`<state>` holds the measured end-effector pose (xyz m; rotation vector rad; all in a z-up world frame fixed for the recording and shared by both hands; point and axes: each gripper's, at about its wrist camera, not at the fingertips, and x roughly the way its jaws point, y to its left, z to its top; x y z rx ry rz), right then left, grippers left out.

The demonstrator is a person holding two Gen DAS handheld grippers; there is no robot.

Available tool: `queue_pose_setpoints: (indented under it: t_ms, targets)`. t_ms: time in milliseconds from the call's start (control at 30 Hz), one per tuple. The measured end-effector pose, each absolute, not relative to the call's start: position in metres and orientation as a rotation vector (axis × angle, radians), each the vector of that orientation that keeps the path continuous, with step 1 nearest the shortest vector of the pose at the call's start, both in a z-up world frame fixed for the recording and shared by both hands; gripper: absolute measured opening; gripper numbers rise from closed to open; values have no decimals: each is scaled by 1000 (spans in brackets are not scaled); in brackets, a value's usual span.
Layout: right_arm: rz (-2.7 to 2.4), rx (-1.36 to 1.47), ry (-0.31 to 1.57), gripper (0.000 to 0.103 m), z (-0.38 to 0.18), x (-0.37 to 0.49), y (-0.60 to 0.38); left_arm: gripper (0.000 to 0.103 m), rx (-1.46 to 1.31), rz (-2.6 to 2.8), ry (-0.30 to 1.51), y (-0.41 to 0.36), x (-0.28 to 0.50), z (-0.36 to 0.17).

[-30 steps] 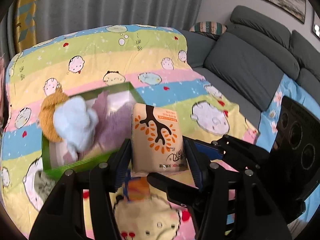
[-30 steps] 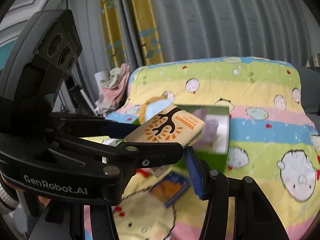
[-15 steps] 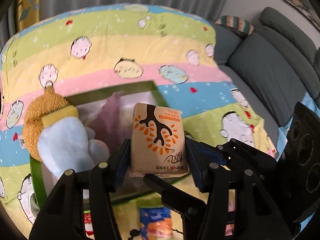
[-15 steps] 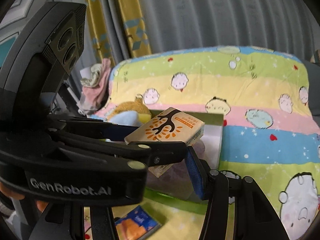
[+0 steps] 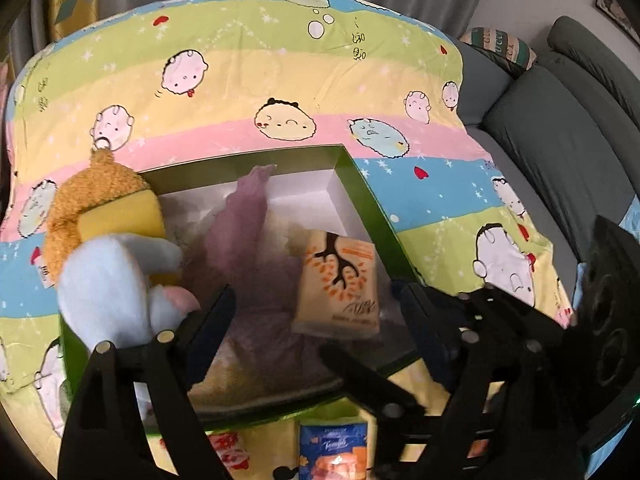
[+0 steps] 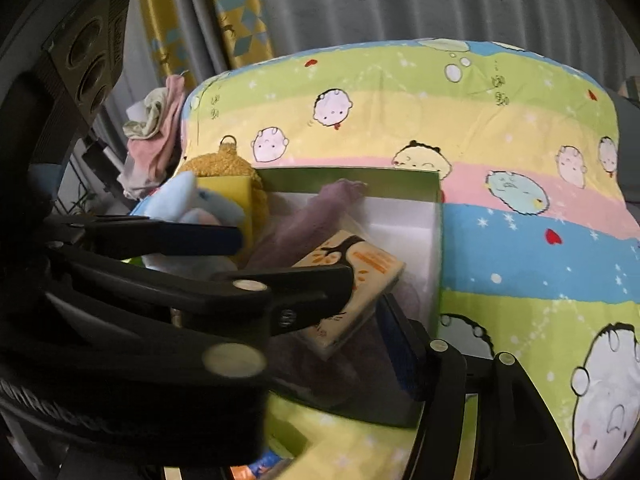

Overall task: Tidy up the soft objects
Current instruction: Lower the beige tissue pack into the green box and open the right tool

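A beige tissue pack with an orange tree print (image 5: 338, 282) lies loose in the green box (image 5: 372, 204), on a purple cloth (image 5: 248, 240). My left gripper (image 5: 312, 312) is open, its fingers spread wide either side of the pack and apart from it. A light blue plush (image 5: 108, 284), a yellow sponge (image 5: 120, 212) and an orange plush (image 5: 96, 184) sit at the box's left end. In the right wrist view the pack (image 6: 360, 276) and box (image 6: 436, 240) show behind the left gripper's fingers. My right gripper's left finger is hidden there, so its opening is unclear.
The box sits on a striped cartoon blanket (image 5: 280, 68). A blue and orange tissue pack (image 5: 334, 452) lies on the blanket in front of the box. A grey sofa (image 5: 560, 140) stands at the right. Clothes (image 6: 154, 136) hang at the left by the curtains.
The left gripper moved forward over the box, opened, and let go of the tissue pack, which now lies in the box.
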<state>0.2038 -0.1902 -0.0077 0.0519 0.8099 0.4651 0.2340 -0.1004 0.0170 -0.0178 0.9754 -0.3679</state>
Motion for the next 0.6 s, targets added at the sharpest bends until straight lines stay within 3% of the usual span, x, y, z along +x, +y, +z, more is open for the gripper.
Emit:
queue_pose_setpoints:
  t_ms: [67, 133, 600]
  targets:
    - [467, 58, 795, 65, -3, 195, -196, 88, -2, -354, 965, -100, 228, 20]
    - [459, 52, 781, 71, 1, 186, -199, 103, -2, -351, 942, -97, 217, 25]
    - [420, 86, 722, 84, 18, 104, -216, 102, 113, -289, 774, -94, 121, 52]
